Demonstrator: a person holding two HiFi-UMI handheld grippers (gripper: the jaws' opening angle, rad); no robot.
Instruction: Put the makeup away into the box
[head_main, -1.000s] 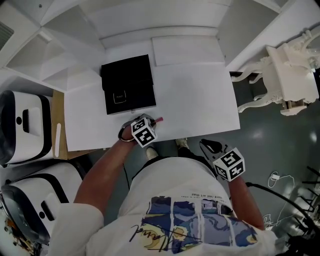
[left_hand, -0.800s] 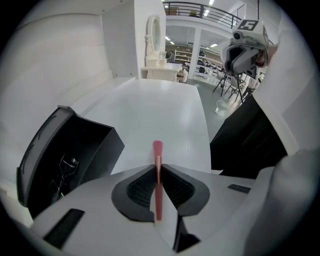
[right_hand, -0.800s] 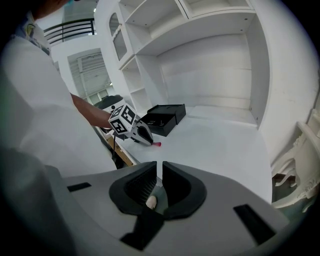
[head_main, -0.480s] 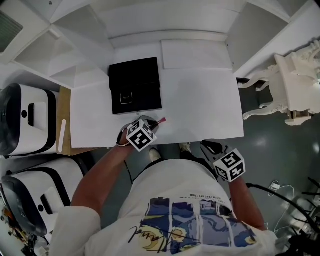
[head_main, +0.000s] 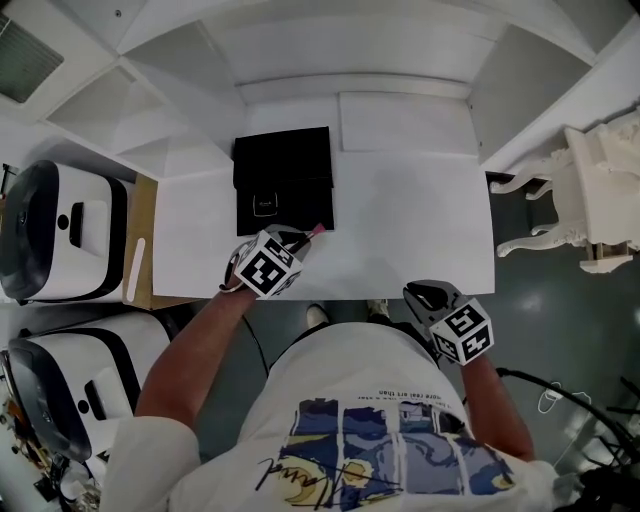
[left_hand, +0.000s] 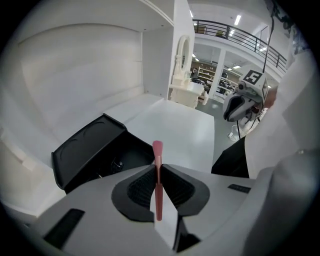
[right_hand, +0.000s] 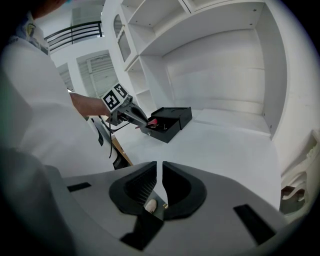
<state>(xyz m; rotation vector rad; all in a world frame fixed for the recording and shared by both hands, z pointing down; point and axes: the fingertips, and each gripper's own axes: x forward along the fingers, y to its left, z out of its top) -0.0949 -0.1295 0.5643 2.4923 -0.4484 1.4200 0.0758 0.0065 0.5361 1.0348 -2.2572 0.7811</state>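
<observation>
Pink makeup stick pinched in left tongs, at open black box edge, right tongs narrowed, empty

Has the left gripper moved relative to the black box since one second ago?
Yes. The left gripper carried the pink stick closer to the black box.

The makeup stick, slim and pink with a flattened tip, is clamped lengthwise in the left gripper over the near edge of the black box, which stands open with its lid tilted back.
</observation>
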